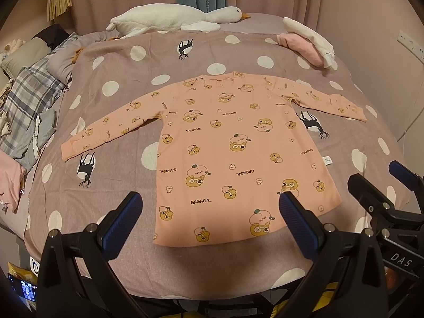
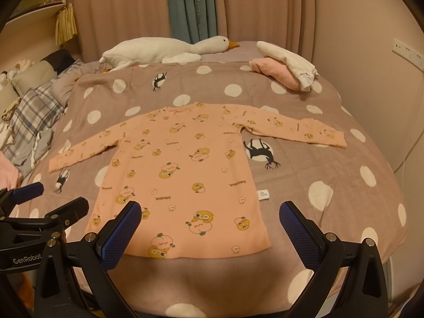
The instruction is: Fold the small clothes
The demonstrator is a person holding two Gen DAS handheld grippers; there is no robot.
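- Partly hidden: bottom of both views is blocked by black gripper bodies, so the near edge of the mauve polka-dot bedspread (image 1: 111, 84) is cut off.
- Small white side label on the shirt (image 2: 264, 194) is too small to read.
- Left edge of the bed: plaid bedding pile (image 1: 23, 100), cropped by the fisheye rim, contents unclear.
- Peach long-sleeved child's shirt with cartoon-duck print (image 1: 233, 143) lies flat mid-bedspread, both sleeves spread out sideways, neckline toward the far edge, hem toward the near edge.
- Left gripper (image 1: 210, 206): blue-padded jaws wide apart, nothing held, hovering over the hem's left part; left pad is over bare bedspread, right pad over the shirt.
- Right gripper (image 2: 210, 216): jaws wide apart, empty, above the hem's right corner; left pad over fabric, right pad off it.
- Contact with the cloth: can't tell.
- Far edge: white plush goose (image 1: 169, 18); far right corner: folded pink and white clothes (image 2: 283, 66).
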